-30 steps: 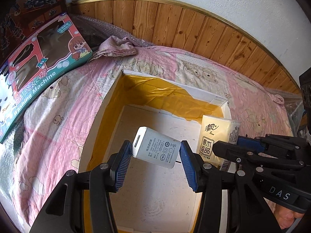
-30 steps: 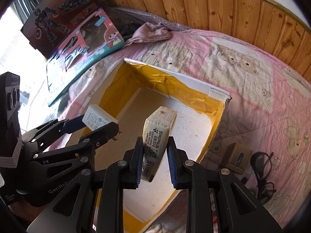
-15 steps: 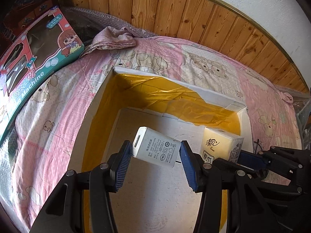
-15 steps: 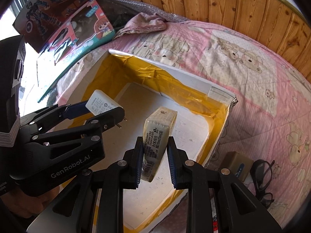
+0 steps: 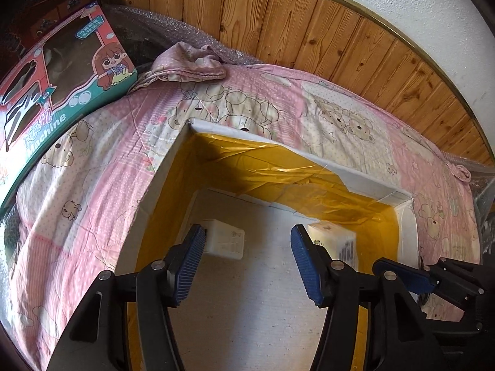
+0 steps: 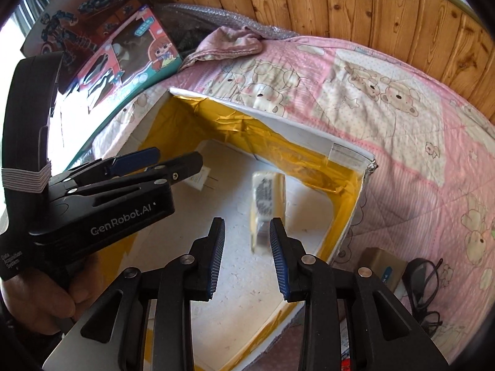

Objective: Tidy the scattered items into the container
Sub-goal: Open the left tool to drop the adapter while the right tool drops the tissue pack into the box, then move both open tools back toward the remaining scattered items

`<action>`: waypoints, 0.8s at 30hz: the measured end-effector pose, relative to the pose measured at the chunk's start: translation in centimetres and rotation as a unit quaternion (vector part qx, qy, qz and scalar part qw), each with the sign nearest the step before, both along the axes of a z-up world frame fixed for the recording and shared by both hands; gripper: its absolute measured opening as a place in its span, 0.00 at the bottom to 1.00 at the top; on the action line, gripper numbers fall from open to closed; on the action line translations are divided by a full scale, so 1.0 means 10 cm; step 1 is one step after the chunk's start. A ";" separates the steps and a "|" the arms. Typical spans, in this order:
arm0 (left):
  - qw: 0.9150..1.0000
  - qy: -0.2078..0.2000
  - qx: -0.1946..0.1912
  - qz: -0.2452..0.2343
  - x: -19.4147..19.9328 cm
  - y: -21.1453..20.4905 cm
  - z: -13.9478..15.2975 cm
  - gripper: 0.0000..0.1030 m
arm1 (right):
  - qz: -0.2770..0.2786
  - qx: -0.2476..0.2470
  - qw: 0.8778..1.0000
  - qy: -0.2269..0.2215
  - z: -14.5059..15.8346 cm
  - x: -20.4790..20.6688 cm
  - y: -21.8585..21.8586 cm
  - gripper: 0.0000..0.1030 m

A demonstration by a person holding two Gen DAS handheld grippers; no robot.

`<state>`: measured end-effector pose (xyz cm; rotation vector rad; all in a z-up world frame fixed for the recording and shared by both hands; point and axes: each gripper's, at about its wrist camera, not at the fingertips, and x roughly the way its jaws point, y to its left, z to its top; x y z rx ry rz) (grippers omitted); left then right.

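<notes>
A white foam box (image 5: 365, 182) (image 6: 309, 136) lined with yellow tape sits on the pink bear quilt. My left gripper (image 5: 247, 259) is open above the box floor, and the white charger (image 5: 224, 242) lies below it by the left wall. Only the charger's end and prongs (image 6: 201, 182) show in the right wrist view, behind the left gripper (image 6: 167, 159). My right gripper (image 6: 246, 241) is open too. The tissue pack (image 6: 267, 204) (image 5: 337, 241) is free of the fingers, blurred, inside the box near the right wall.
A toy washing-machine carton (image 5: 52, 92) (image 6: 130, 65) leans at the left. A crumpled cloth (image 5: 188, 68) lies at the headboard. Right of the box on the quilt are a small brown box (image 6: 383, 262) and black glasses (image 6: 423, 281). A hand (image 6: 40, 303) holds the left gripper.
Both grippers have opened. The charger dropped from the left fingers onto the box floor. The tissue pack left the right fingers and is falling or has just landed inside the box.
</notes>
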<state>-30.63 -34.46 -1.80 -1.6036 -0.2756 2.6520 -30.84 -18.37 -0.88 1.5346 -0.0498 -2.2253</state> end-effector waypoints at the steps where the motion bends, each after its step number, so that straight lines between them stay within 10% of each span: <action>1: 1.000 0.003 0.001 -0.002 0.02 -0.01 0.04 0.58 | -0.001 -0.006 1.000 0.002 0.04 0.04 0.02 0.31; 15: 0.996 0.078 0.043 0.026 0.87 -0.21 0.83 0.58 | -0.009 -0.082 0.996 0.040 0.48 0.95 0.22 0.31; 24: 0.993 0.116 -0.007 -0.003 1.62 0.20 1.06 0.58 | -0.012 -0.124 0.990 0.061 0.65 1.65 0.38 0.31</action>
